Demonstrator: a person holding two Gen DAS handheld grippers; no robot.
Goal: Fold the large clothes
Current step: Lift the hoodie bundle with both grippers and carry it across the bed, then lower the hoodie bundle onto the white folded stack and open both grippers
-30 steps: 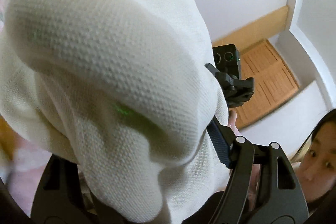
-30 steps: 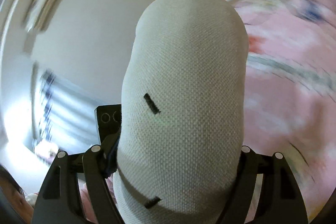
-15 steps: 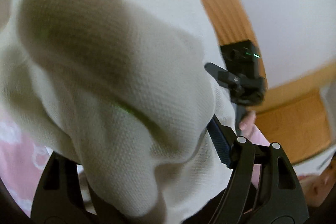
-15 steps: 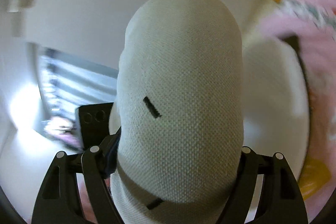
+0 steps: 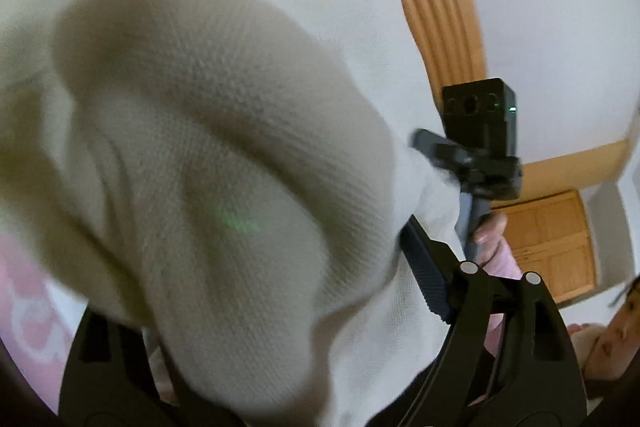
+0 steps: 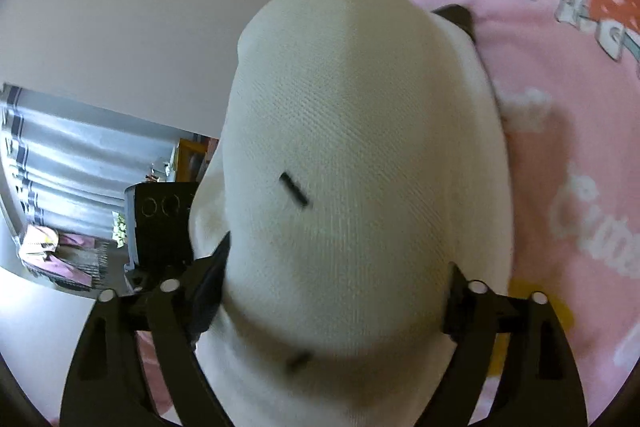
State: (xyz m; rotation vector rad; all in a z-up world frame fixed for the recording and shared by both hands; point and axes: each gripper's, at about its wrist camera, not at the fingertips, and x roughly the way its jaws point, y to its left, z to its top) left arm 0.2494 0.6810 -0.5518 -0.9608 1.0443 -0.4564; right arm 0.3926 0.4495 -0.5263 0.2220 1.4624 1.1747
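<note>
draping both opening hand-held grippers, the cream garment [image 5: 224,155] hides their fingertips.

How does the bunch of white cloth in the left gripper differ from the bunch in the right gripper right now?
The cloth in the left gripper is a lumpy fold of white knit with deep creases; the bunch in the right gripper is a smooth rounded dome. The right bunch bears short black marks; the left shows none. Shared: both are white knit filling the space between jaws that are opening.
</note>
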